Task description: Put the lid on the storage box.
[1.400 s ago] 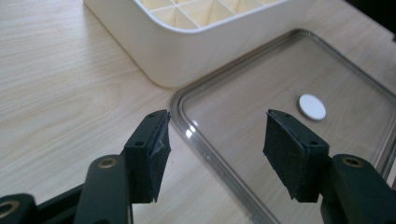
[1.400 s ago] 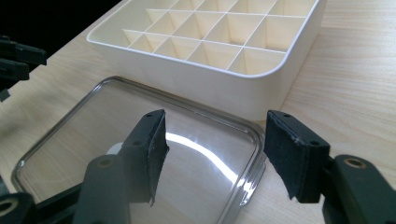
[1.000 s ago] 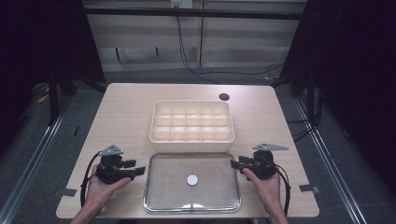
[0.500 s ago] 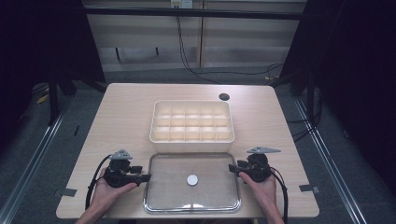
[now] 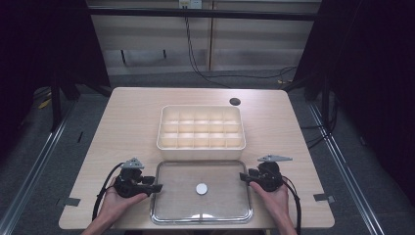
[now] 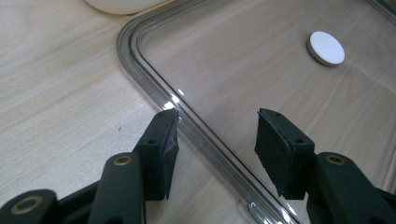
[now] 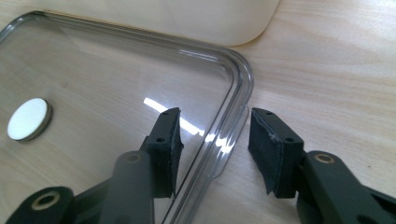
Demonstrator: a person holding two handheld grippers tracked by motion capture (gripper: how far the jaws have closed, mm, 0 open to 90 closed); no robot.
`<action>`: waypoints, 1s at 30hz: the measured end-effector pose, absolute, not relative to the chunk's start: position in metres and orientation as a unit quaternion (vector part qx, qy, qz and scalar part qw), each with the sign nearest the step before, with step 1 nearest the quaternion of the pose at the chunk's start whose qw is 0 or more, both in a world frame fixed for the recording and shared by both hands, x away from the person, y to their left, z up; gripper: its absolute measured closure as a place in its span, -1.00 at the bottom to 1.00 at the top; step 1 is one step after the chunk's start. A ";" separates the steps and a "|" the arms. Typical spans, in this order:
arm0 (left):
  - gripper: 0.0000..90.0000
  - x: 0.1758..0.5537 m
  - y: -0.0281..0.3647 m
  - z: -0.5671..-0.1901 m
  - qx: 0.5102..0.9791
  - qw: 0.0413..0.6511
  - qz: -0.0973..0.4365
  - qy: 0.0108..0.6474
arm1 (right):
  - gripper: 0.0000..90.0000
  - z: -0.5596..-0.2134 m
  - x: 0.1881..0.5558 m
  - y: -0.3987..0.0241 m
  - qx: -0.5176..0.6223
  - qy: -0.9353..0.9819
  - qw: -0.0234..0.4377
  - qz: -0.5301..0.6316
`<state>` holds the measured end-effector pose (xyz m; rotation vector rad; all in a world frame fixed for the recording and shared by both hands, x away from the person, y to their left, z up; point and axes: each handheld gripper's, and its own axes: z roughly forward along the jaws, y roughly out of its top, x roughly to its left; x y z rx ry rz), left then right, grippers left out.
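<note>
A clear plastic lid (image 5: 220, 171) lies flat on the table's near side, with a white disc (image 5: 201, 188) at its middle. Behind it stands a cream compartment box (image 5: 200, 145). My left gripper (image 5: 157, 187) sits at the lid's left edge. In the left gripper view its jaws (image 6: 215, 126) straddle the rim (image 6: 140, 65) with gaps on both sides; they have just been closing. My right gripper (image 5: 242, 177) is at the lid's right edge. Its jaws (image 7: 215, 126) also straddle the rim (image 7: 238, 65) without pressing and have just narrowed a little.
A small black round cap (image 5: 235, 101) sits at the table's back right. Tape strips mark the front corners (image 5: 71, 201) (image 5: 323, 197). The box's wall (image 7: 187, 18) is just beyond the lid's far edge. Dark floor and rails surround the table.
Both grippers have edged inward to the lid's side rims. The left gripper's jaws stand narrower than half a second ago. The lid and disc have not moved.
</note>
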<state>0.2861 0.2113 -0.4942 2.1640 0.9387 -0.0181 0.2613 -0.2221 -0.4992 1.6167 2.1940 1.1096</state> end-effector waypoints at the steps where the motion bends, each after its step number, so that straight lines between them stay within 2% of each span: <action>1: 0.13 0.285 0.210 -0.494 0.849 0.380 0.001 0.368 | 0.23 -0.499 0.261 -0.222 0.549 0.739 0.094 0.378; 4: 0.14 0.285 0.209 -0.494 0.850 0.376 0.003 0.370 | 0.23 -0.500 0.261 -0.222 0.552 0.735 0.097 0.381; 9: 0.17 0.285 0.209 -0.494 0.850 0.375 0.006 0.370 | 0.25 -0.501 0.261 -0.225 0.574 0.714 0.075 0.394; 11: 0.17 0.285 0.208 -0.494 0.849 0.375 0.006 0.373 | 0.28 -0.503 0.261 -0.231 0.594 0.688 0.045 0.414; 12: 0.17 0.285 0.208 -0.494 0.849 0.375 0.006 0.373 | 0.28 -0.503 0.261 -0.231 0.594 0.688 0.045 0.414; 13: 0.17 0.285 0.209 -0.493 0.849 0.375 0.005 0.372 | 0.30 -0.506 0.261 -0.237 0.605 0.670 0.022 0.431; 14: 0.17 0.286 0.210 -0.493 0.848 0.376 -0.002 0.373 | 0.30 -0.506 0.261 -0.237 0.605 0.670 0.022 0.431; 15: 0.17 0.287 0.211 -0.494 0.844 0.379 -0.009 0.379 | 0.30 -0.508 0.260 -0.241 0.613 0.654 -0.001 0.443; 22: 0.16 0.286 0.210 -0.494 0.847 0.378 -0.005 0.375 | 0.31 -0.510 0.261 -0.245 0.621 0.637 -0.026 0.455; 25: 0.16 0.287 0.210 -0.494 0.848 0.380 -0.007 0.370 | 0.39 -0.515 0.262 -0.247 0.617 0.628 -0.066 0.470; 28: 0.16 0.288 0.211 -0.494 0.847 0.381 -0.011 0.370 | 0.37 -0.514 0.262 -0.243 0.620 0.629 -0.050 0.467; 30: 0.17 0.289 0.212 -0.494 0.848 0.380 -0.011 0.370 | 0.39 -0.513 0.263 -0.244 0.616 0.633 -0.055 0.466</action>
